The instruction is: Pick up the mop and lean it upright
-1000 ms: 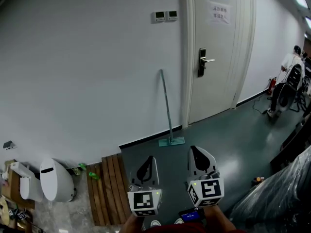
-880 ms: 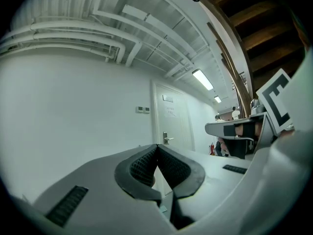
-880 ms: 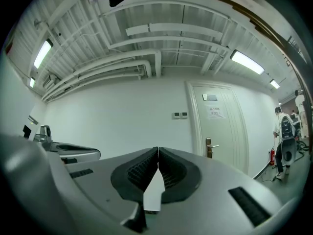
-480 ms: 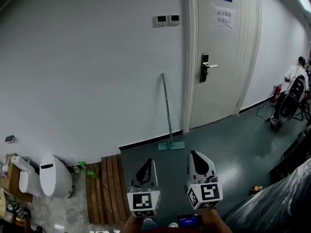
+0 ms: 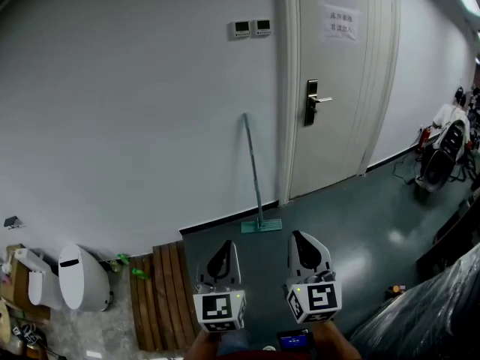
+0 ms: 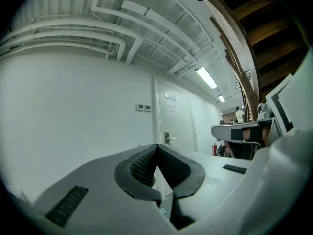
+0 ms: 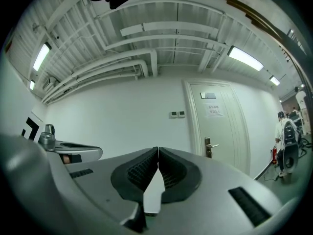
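At the floor's far edge, where dark green floor (image 5: 337,223) meets the white wall (image 5: 135,111), the mop (image 5: 253,171) stands nearly upright just left of the door frame. Its flat teal head (image 5: 262,225) lies on the floor close against the skirting and the top of its thin handle rests on the wall. The handle tilts slightly left, so the wall takes its weight and the head looks likely to keep it from sliding. A closed white door (image 5: 337,88) with a lever handle (image 5: 315,100) is just to its right, and two small control panels (image 5: 250,28) sit high on the wall above. Near the bottom edge of the head view, well apart from the mop, a person holds both claws side by side, pointing level toward the wall. The left gripper (image 5: 227,246) has its jaws fully together, dark ribbed pads meeting at the tips with nothing between them (image 6: 157,145). The right gripper (image 5: 298,236) is likewise closed and empty, its pads pressed tip to tip (image 7: 158,148). Neither touches anything, which fits a mop that needs no support. Judging by how it lies, the leaning step looks done. A slatted wooden platform (image 5: 161,291) and a white bin (image 5: 82,276) sit at the floor's left edge
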{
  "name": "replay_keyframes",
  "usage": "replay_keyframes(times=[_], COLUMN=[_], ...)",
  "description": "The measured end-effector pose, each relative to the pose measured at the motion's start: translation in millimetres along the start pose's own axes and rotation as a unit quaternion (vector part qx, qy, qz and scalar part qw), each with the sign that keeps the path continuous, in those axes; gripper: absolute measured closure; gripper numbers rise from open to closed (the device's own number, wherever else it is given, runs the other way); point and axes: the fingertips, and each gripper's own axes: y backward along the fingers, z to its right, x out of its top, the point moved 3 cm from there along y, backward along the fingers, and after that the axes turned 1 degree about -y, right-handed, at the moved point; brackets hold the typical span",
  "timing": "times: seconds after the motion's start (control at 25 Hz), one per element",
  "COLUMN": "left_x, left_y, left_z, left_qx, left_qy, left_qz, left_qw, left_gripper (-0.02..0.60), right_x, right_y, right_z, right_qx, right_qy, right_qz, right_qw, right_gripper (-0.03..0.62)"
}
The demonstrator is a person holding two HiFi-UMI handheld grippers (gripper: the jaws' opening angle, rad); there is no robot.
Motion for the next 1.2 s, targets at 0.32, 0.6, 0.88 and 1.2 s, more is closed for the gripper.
replay_keyframes(times=[0.32,0.6,0.88,1.2], left_x=[-15.6,-13.6,-16.0,-24.6], left_y=[-43.8,-93.8,-140.6,-189.3], left_z=[-42.7,-88.3,-134.4,-171.0], left_qx=[-0.009,-0.029,-0.047,-0.062], left_qy=[0.006,0.014,0.005,0.008], left_qz=[0.002,0.015,0.016,0.017], left_qw=[0.9999,0.9994,0.9987,0.9979], left_gripper=[0.568,0.568,0.568,0.568], right_x=[-13.7,-18.7,-23.7,-34.0], right_y=[-56.8,-122.4,-190.1,-244.0], right_z=[-7.0,-26.8,-38.7,-42.8], right_qx=[-0.021,-0.032,-0.050,-0.064], right_qy=[0.006,0.015,0.019,0.022], right_qz=[-0.003,-0.003,-0.002,-0.001], right_qw=[1.000,0.999,0.999,0.998], right_gripper=[0.576,0.576,0.576,0.576])
